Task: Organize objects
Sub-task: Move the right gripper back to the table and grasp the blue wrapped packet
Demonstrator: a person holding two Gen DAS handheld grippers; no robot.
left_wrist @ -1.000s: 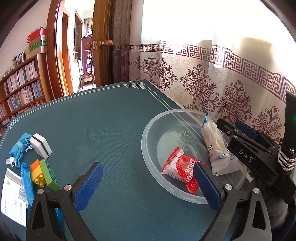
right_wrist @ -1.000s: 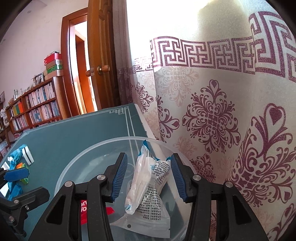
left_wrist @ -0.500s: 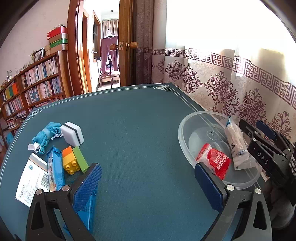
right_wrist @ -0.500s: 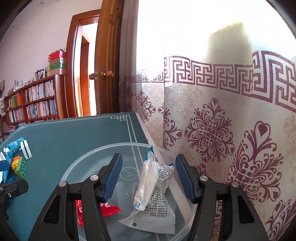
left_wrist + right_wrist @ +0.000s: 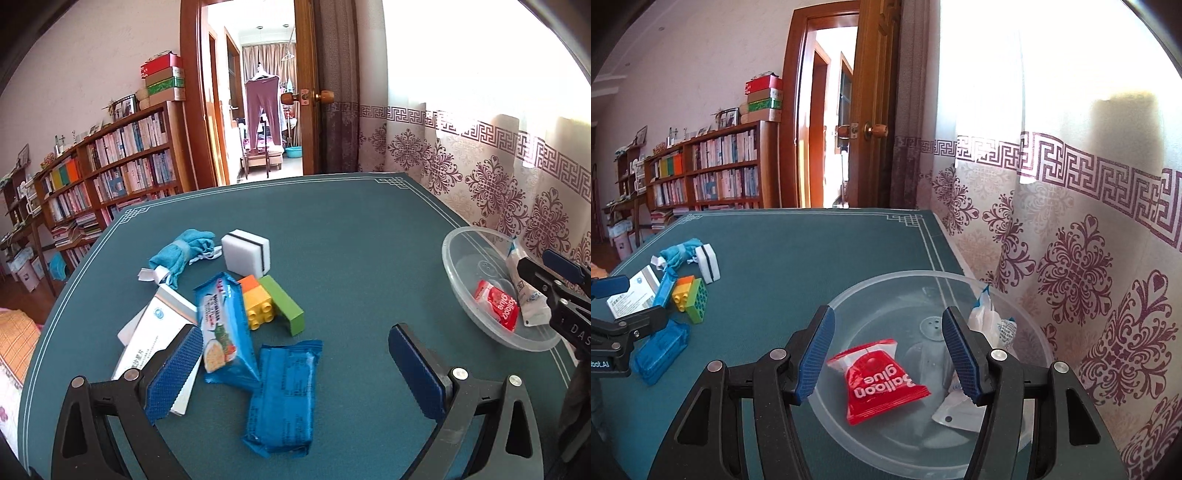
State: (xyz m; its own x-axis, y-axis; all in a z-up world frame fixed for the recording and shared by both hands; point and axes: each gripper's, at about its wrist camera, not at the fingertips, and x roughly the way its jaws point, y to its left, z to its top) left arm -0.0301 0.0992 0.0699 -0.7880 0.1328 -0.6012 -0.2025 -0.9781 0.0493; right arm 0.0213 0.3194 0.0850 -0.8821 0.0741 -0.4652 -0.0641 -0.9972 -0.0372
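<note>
- Left tongs (image 5: 295,363) gape wide and empty above the dark blue packet (image 5: 282,397) on the green table (image 5: 351,240).
- Right tongs (image 5: 886,354), jaws just widening, grip nothing over the clear bowl (image 5: 886,286).
- Inside the bowl lie a red balloon glue sachet (image 5: 881,380) and a white pouch (image 5: 988,325).
- Beyond the packet: toy bricks (image 5: 271,301), sponge (image 5: 246,251).

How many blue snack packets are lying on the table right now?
2. One printed blue packet leans on the white box beside the toy bricks; the darker blue packet lies flat just nearer the camera, overlapped by the first. None seems hidden.
</note>
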